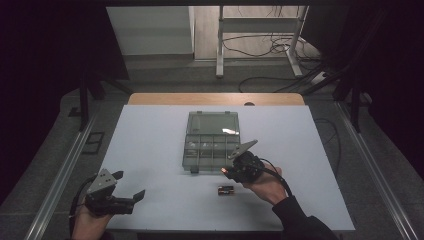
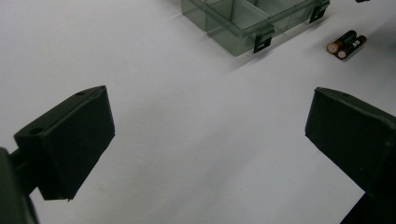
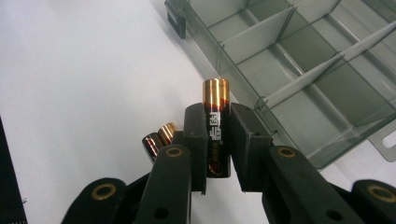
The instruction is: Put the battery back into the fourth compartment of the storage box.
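My right gripper (image 3: 218, 140) is shut on a black battery with a gold cap (image 3: 215, 122), which stands upright between the pads. It hovers just off the front right corner of a clear divided organizer box (image 3: 303, 70). From above, the right gripper (image 1: 229, 172) sits by the box (image 1: 212, 145), whose lid lies open at the back. Two more batteries (image 1: 226, 190) lie side by side on the white table in front of the box, and they are also seen past the jaws as batteries (image 3: 159, 139). My left gripper (image 1: 129, 185) rests open at the front left with nothing in it.
The left gripper view has the box's front corner (image 2: 243, 23) and the two batteries (image 2: 346, 44) far ahead across bare white table (image 2: 187, 93). A wooden strip (image 1: 215, 98) borders the table's far edge. Metal rails run along both sides.
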`<state>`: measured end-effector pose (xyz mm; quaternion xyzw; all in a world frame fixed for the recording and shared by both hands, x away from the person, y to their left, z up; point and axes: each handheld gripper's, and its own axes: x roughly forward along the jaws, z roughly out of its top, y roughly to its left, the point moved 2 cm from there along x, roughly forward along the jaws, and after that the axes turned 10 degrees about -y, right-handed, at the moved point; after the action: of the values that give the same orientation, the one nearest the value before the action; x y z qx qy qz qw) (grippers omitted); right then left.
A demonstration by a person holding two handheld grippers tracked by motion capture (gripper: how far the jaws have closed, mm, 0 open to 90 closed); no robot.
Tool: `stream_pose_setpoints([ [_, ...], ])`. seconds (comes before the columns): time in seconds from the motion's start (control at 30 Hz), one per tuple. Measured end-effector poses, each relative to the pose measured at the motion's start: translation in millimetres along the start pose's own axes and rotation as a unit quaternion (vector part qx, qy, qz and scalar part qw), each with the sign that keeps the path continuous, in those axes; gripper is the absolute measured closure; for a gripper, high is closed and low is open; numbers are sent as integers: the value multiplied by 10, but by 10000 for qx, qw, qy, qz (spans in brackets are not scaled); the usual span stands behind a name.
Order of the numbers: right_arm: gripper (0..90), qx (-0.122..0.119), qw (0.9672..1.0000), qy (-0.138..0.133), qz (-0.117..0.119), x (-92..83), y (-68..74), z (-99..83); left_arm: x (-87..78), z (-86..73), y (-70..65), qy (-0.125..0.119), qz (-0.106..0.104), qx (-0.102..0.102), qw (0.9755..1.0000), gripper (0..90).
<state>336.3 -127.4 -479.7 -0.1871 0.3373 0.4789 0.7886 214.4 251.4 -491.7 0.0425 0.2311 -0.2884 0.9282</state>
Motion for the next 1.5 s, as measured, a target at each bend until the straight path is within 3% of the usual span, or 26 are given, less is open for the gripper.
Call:
stream_pose_setpoints([
  [1.03, 764, 321, 9979, -422, -366, -208, -203, 121, 0, 1, 6, -31, 18, -14, 10000, 21],
  [1.5, 764, 570, 9951, -540, -609, -237, -405, 170, 3, 1, 7, -25, 38, -19, 10000, 21],
])
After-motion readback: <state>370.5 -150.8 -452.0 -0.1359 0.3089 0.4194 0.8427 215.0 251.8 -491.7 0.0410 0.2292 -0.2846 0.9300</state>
